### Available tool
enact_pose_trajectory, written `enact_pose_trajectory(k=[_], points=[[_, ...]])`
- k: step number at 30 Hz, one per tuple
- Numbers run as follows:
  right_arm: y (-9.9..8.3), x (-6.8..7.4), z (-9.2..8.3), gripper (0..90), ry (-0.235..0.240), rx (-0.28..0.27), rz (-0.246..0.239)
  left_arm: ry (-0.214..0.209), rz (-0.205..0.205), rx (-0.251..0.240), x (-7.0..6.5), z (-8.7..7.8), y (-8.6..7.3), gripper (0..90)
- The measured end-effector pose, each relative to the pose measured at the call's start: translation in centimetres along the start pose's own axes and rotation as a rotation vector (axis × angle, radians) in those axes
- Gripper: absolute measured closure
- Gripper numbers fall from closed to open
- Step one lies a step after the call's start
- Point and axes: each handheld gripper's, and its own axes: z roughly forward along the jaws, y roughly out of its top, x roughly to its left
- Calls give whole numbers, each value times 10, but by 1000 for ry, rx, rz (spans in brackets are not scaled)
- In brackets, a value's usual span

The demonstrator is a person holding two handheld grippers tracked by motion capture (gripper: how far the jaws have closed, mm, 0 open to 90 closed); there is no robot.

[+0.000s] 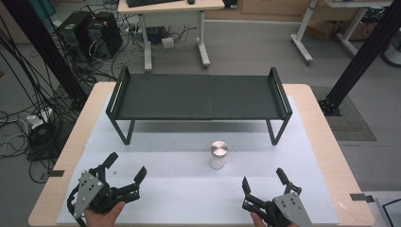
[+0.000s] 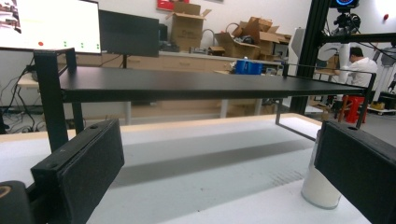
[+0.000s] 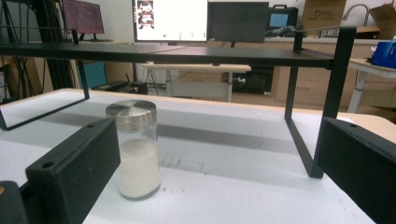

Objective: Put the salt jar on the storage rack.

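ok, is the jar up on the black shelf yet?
No, the jar stands on the white mat in front of the black shelf, whose top is bare in the high view.

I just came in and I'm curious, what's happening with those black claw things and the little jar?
A person holds a left gripper and a right gripper, both open and empty, near the table's front edge. Between them, farther back, a small glass jar of white powder with a metal lid stands upright before a black shelf. Nothing touches it.
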Motion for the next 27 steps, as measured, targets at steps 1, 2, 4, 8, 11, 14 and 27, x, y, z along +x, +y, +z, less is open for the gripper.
enact_pose_trajectory(k=[1, 2, 4, 8, 11, 14, 27], points=[[0, 0, 1, 1, 7, 0, 0, -2, 0, 1, 0, 0, 0, 17], [0, 1, 2, 1, 13, -1, -6, -1, -2, 1, 0, 1, -1, 17], [-1, 3, 3, 1, 16, -6, -13, -3, -2, 1, 0, 1, -1, 17], [-2, 8, 9, 20, 41, -10, -24, -7, -2, 8, 0, 3, -2, 18], [-4, 11, 12, 31, 52, -18, -10, -9, -4, 7, -1, 3, -2, 17], [-7, 14, 15, 38, 60, -28, 1, -10, -4, 9, 0, 3, -2, 17], [-17, 20, 32, 93, 113, -43, 42, -4, -10, 16, 1, 3, -3, 18]])
